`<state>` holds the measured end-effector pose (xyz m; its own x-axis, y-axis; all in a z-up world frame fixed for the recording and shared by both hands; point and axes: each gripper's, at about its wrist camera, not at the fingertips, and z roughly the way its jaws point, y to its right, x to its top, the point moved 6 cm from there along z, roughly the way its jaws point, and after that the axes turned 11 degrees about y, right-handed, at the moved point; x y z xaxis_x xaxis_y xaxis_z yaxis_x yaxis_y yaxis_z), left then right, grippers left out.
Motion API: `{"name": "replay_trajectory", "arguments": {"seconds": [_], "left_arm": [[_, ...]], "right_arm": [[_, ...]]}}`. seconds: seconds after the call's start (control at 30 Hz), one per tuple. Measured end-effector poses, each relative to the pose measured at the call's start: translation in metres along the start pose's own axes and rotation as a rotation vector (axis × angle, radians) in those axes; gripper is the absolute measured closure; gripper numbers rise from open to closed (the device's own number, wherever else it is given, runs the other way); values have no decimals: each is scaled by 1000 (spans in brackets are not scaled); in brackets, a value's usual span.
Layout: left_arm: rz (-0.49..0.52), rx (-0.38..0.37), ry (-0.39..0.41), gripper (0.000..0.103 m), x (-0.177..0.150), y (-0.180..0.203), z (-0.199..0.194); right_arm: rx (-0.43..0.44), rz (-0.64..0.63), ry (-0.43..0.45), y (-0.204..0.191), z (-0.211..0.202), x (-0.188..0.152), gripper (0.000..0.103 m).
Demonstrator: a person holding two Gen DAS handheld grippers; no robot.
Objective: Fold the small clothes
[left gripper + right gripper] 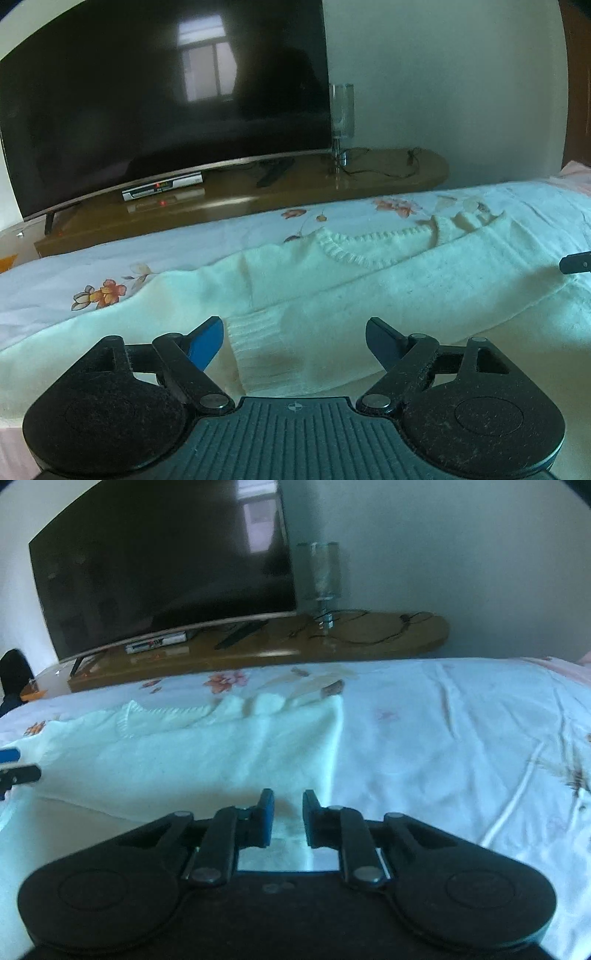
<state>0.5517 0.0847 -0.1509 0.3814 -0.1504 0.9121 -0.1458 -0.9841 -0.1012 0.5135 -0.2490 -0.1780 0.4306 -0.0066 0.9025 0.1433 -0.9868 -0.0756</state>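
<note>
1. Cream-white knitted sweater, soft and limp, lies flat on the floral-sheeted bed, neckline toward twelve o'clock.
2. Left gripper: fingers spread wide, holding nothing, astride the ribbed cuff.
3. Right gripper: fingers narrowly parted over the sweater's edge; no grip evident.
4. Handling: light, drapes and stretches; best pinched at ribbed hems or shoulder corners.

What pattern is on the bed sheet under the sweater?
Orange-pink flowers on a pale sheet, clearest in the left wrist view beside the cream sweater.
</note>
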Motion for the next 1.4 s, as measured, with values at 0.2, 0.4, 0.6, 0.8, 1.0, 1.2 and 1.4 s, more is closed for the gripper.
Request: {"name": "replay_trajectory", "arguments": {"seconds": [0.2,0.4,0.6,0.8,1.0,1.2,1.4], "left_arm": [[-124,135,-37,19,-21,-72,-23],[-484,283,-57,20,-65,-195,-74],[-968,311,61,36,-110,-279,-112],[-1278,372,217,53,-147,-336,-119],[-1267,407,221,53,-145,-355,-113],[-1258,452,214,86,-150,-368,-114],[-981,302,225,100,-102,-343,-95]], "right_arm": [[-8,8,8,0,1,1,85],[-17,29,33,-3,-2,18,82],[7,246,45,-9,-12,17,78],[-39,376,32,-8,-14,13,78],[-46,389,29,-15,-15,16,78],[-43,370,39,-22,-18,20,79],[-68,402,35,-11,-20,16,79]]}}
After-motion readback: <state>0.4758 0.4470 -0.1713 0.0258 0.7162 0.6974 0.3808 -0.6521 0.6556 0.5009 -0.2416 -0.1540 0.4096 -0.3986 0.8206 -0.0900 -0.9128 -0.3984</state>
